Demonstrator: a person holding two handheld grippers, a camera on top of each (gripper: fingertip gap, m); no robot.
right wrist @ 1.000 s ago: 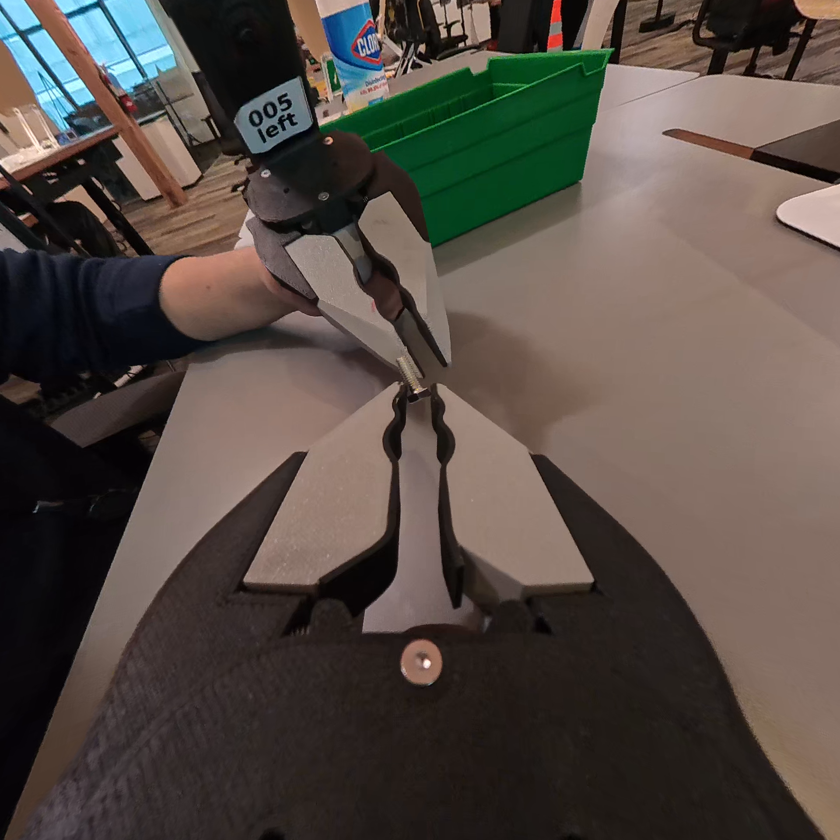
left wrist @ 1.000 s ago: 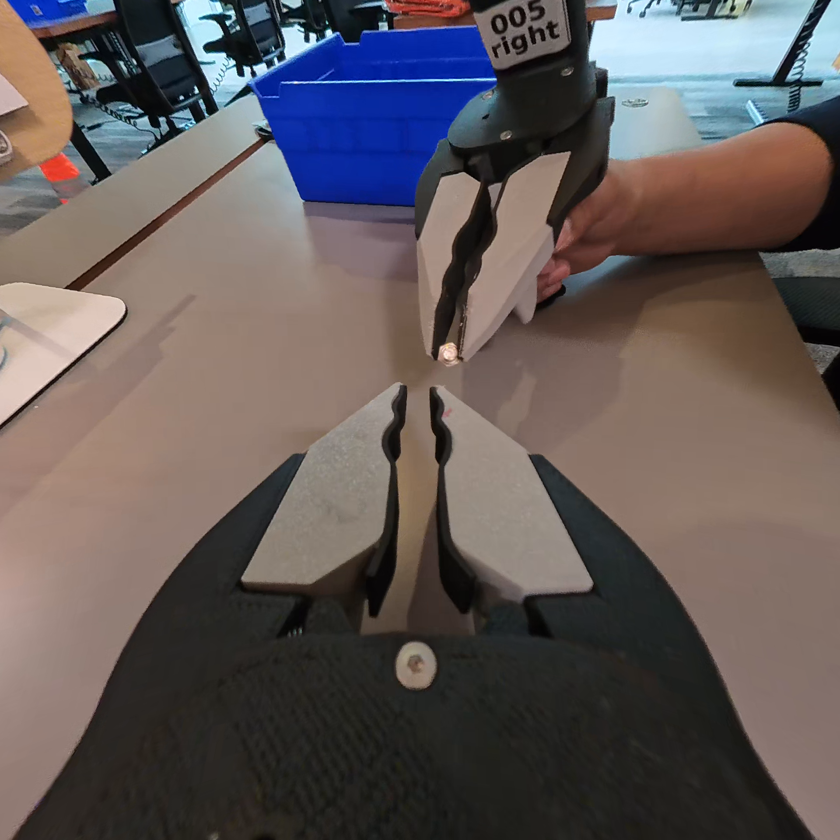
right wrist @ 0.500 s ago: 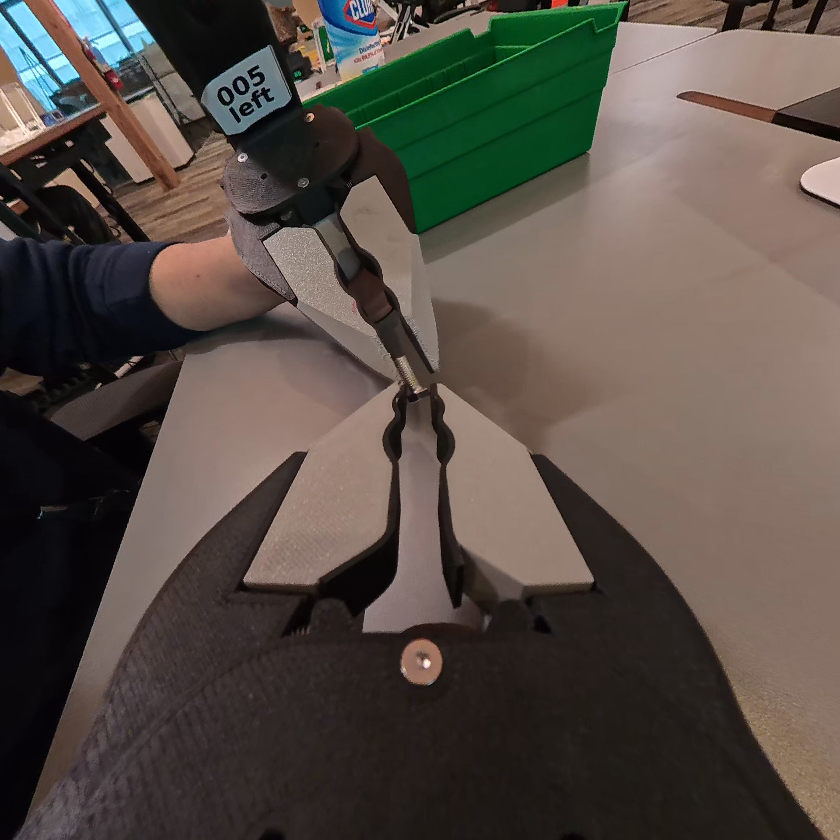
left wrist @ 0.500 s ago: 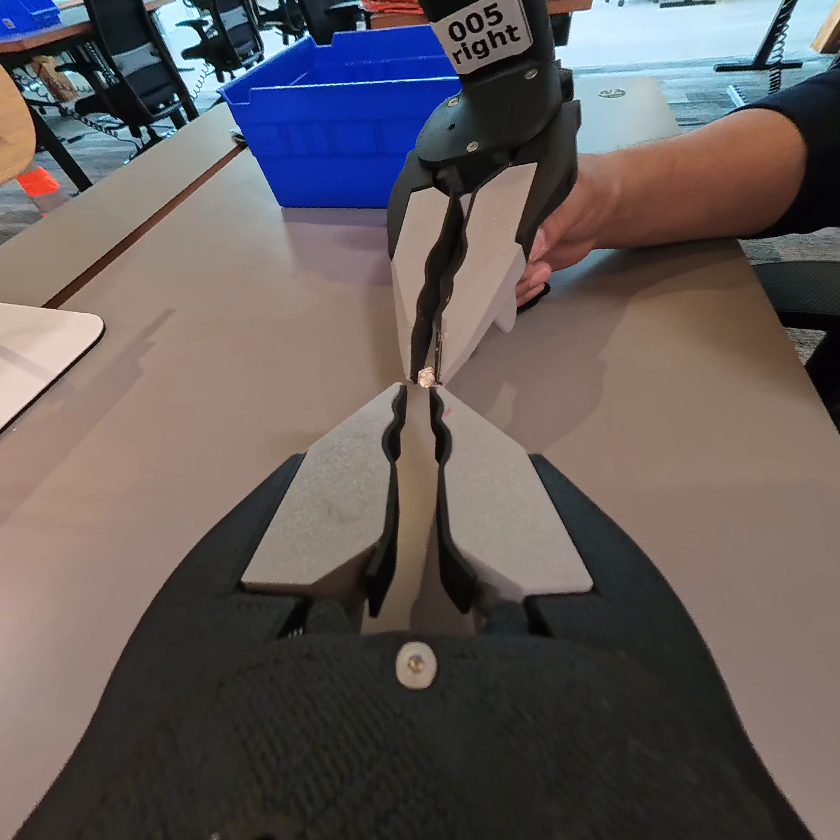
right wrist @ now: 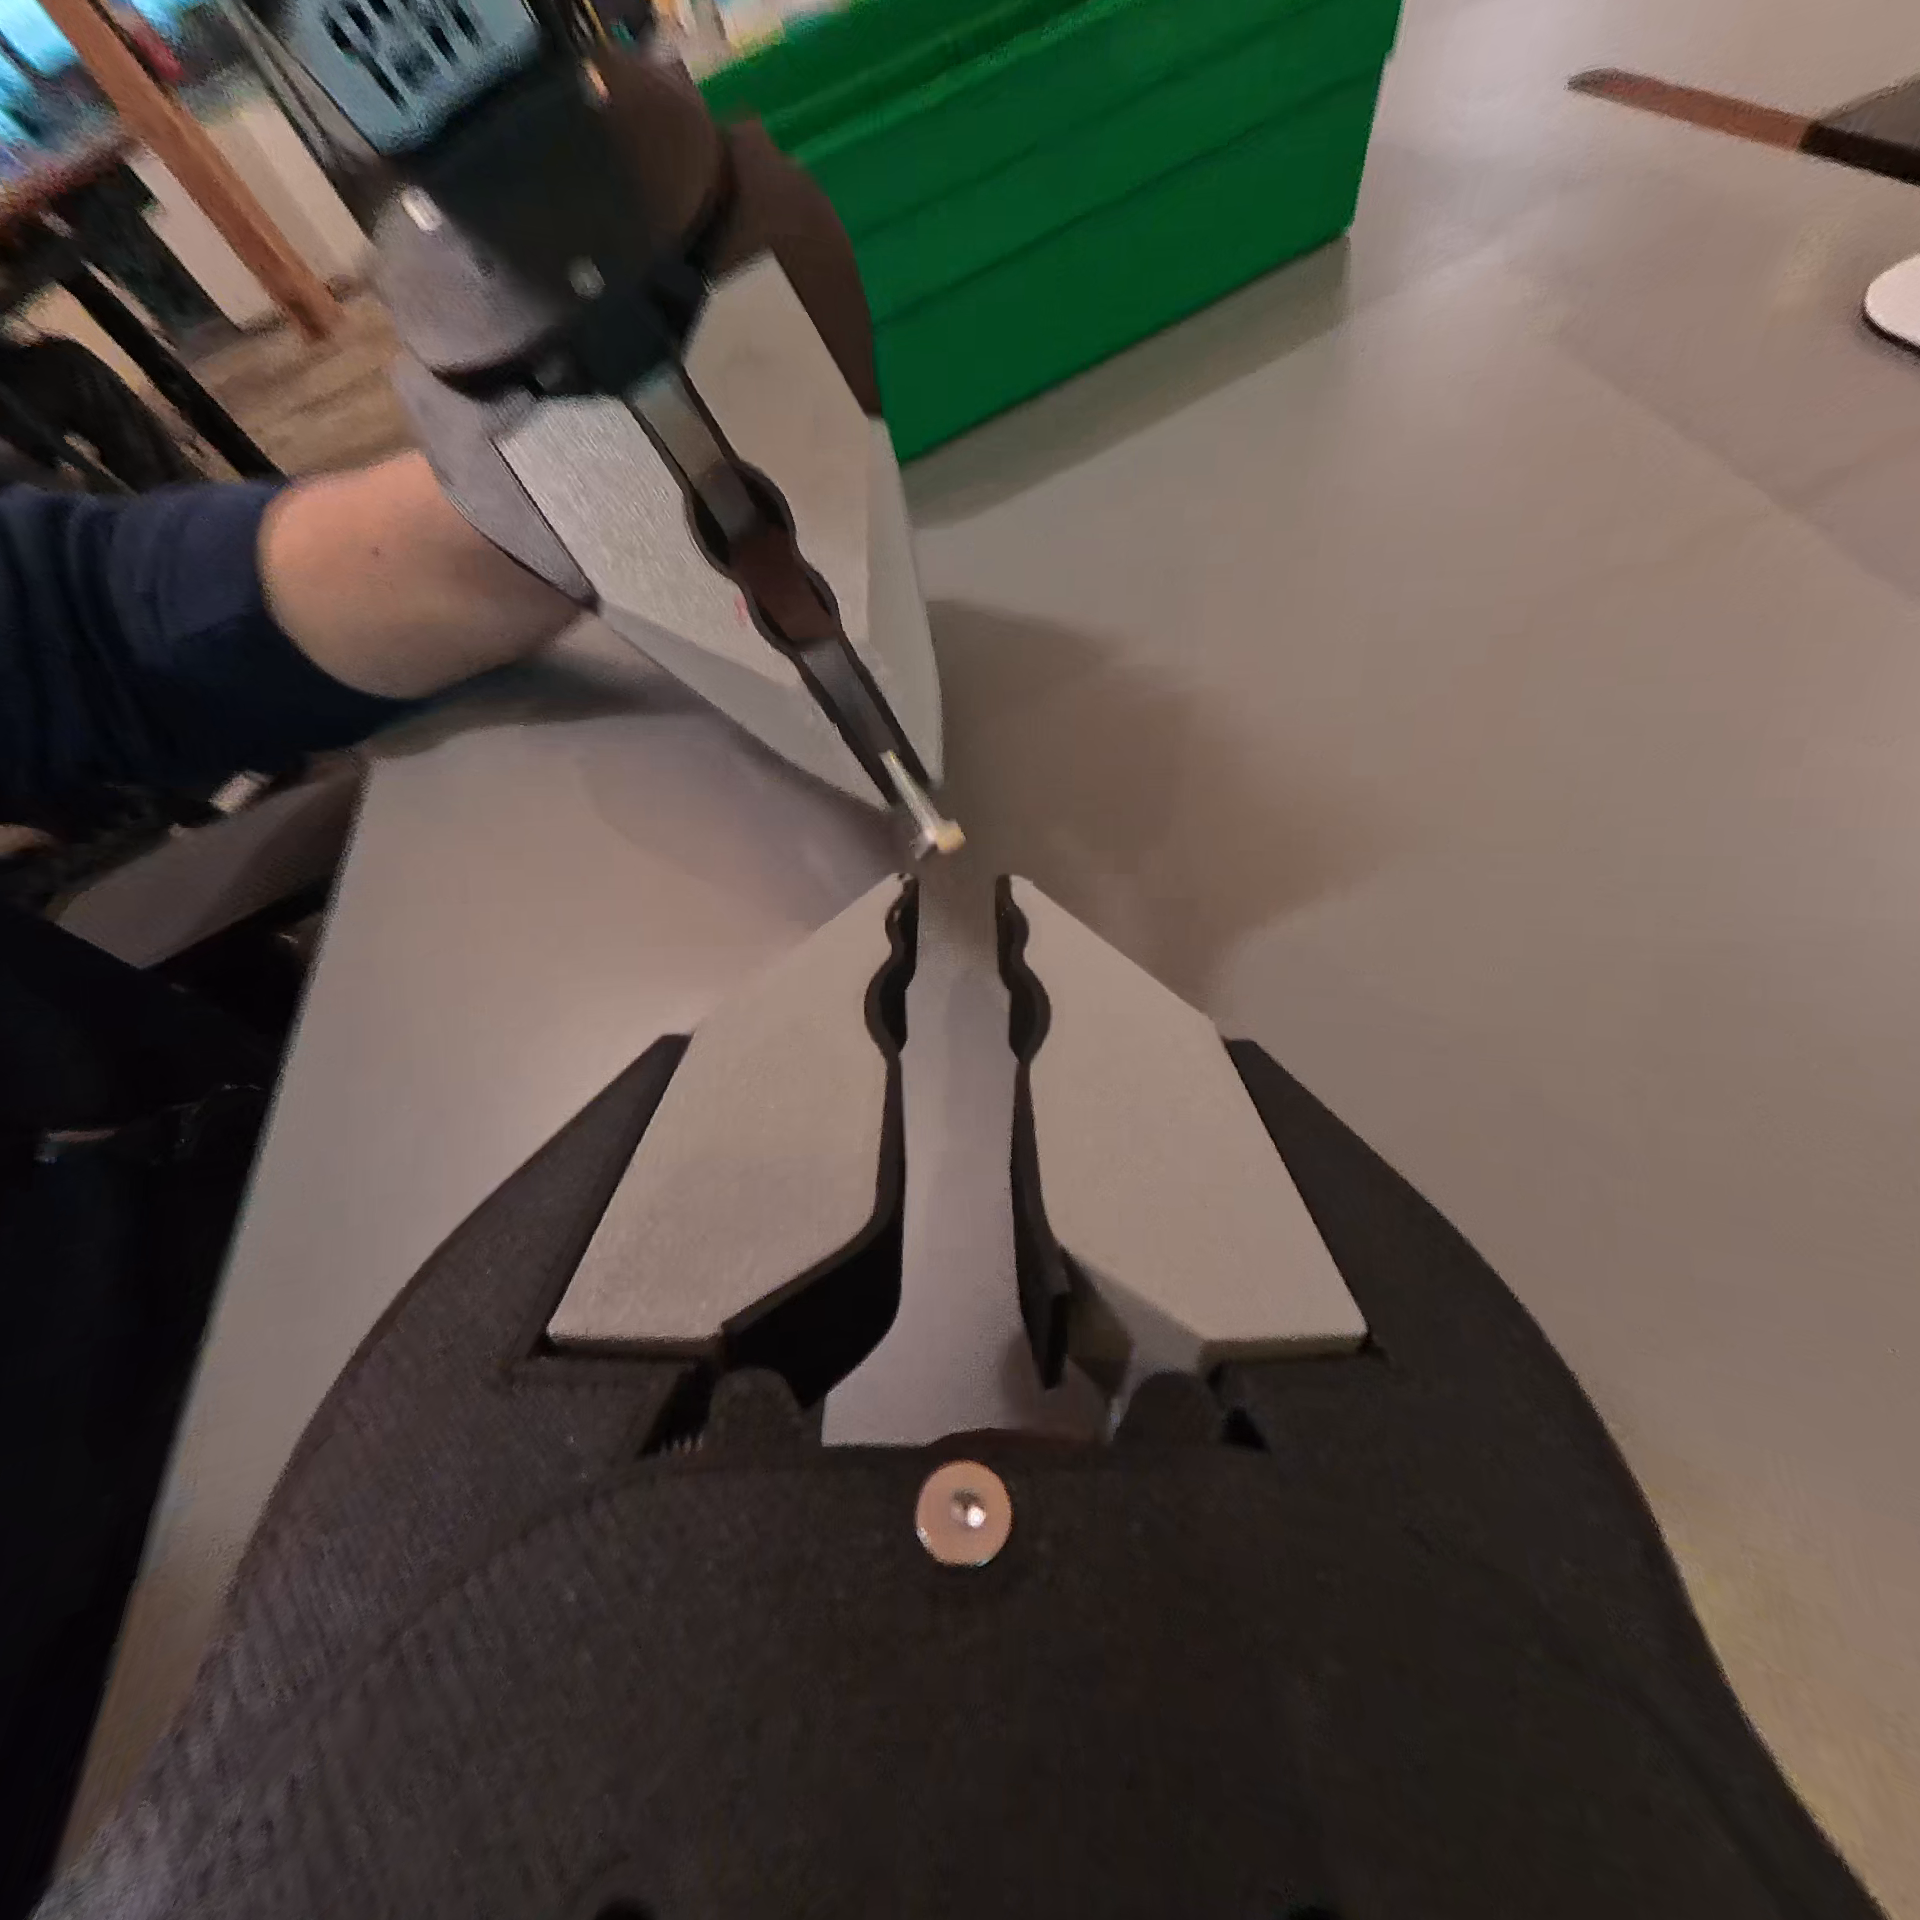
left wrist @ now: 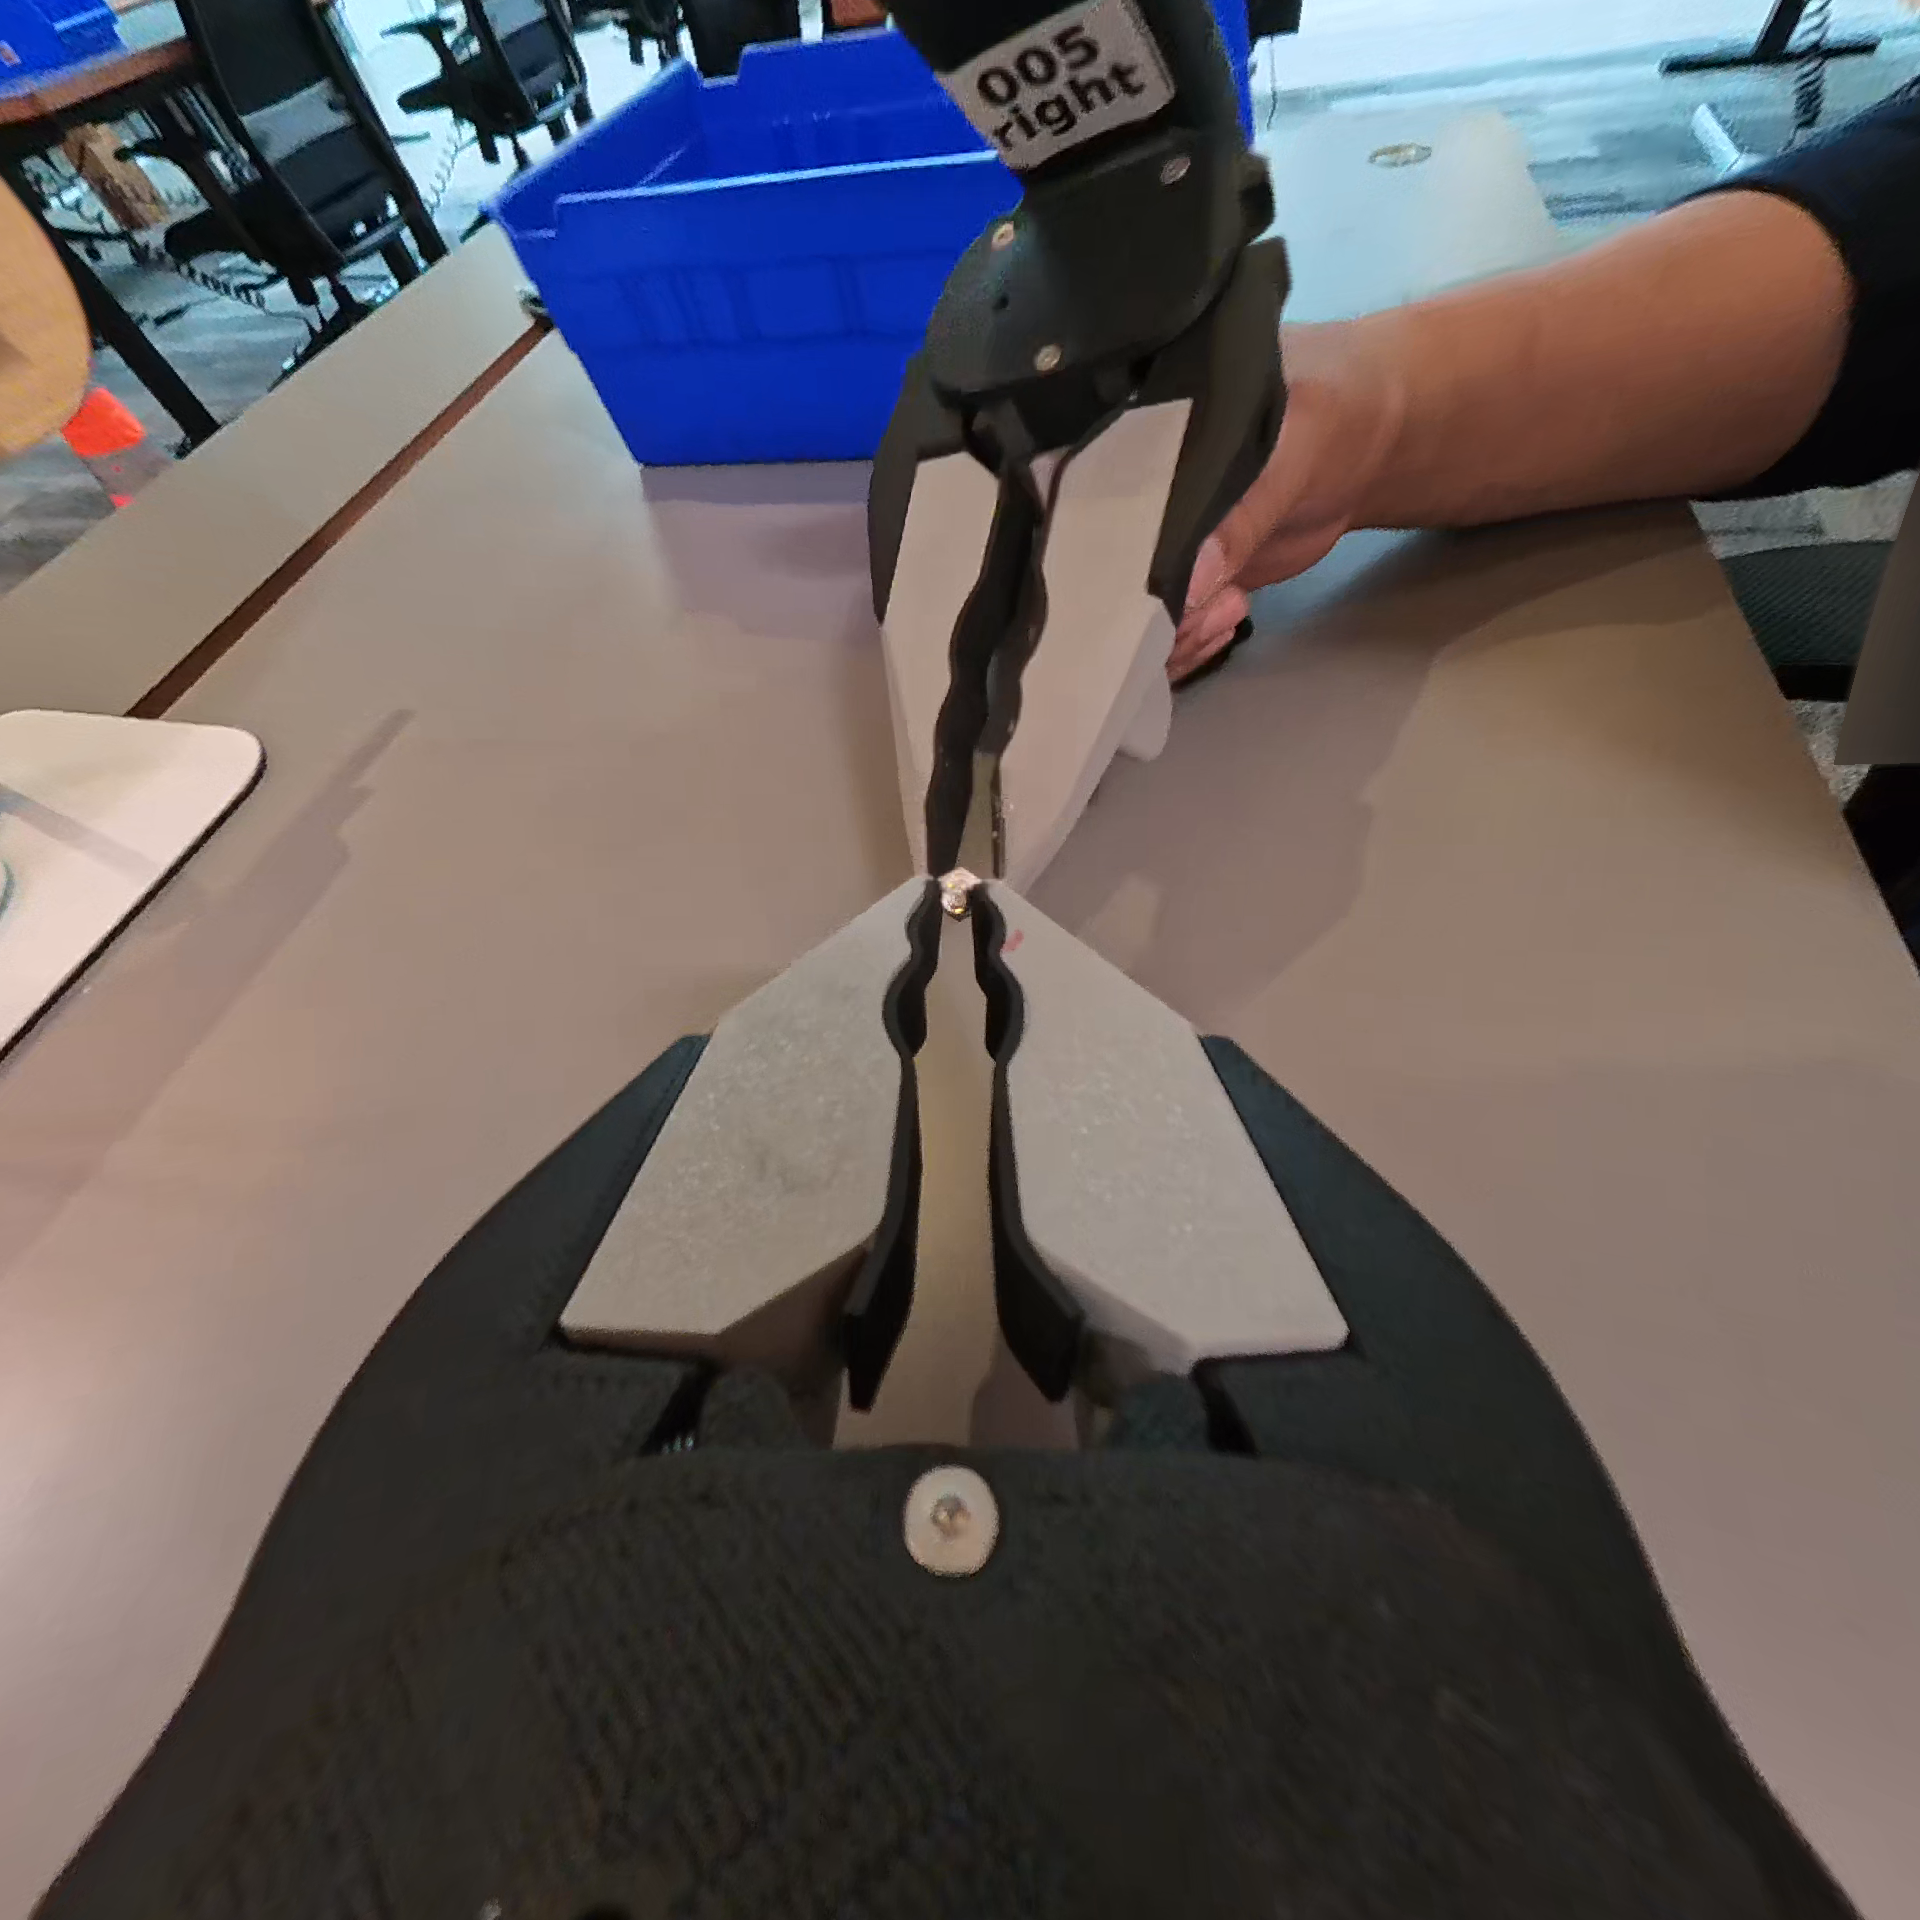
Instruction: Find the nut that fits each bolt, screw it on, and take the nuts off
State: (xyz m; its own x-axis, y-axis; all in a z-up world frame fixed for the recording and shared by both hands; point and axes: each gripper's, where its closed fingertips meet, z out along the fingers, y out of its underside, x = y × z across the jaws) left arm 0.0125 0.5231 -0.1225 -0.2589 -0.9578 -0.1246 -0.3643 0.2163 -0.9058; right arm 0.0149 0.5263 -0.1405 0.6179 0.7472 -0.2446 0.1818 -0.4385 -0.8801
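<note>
My left gripper [left wrist: 954, 904] is shut on a small silver bolt and holds it pointing forward above the grey table [left wrist: 520, 831]. In the right wrist view the left gripper [right wrist: 914, 784] comes in from the upper left, and the bolt [right wrist: 902, 795] sticks out of its tips with a nut [right wrist: 938, 834] on its end. The nut [left wrist: 956, 891] also shows end-on at my left fingertips. My right gripper [right wrist: 958, 883] is slightly open and empty, its tips just below the nut and apart from it. In the left wrist view the right gripper [left wrist: 971, 860] points down at the bolt's end.
A blue bin [left wrist: 748, 312] stands at the back of the table in the left wrist view. A green bin [right wrist: 1091, 208] stands behind the left gripper in the right wrist view. A white flat base [left wrist: 104, 810] lies at the left edge. A person's forearms hold both grippers. My left and right fingertips are right by each other. From either gripper's tips it is about 35 cm to the white flat base [left wrist: 104, 810].
The grippers came together tip to tip. The right gripper, which held the nut, has opened and drawn back a little. The nut now sits on the end of the bolt.
</note>
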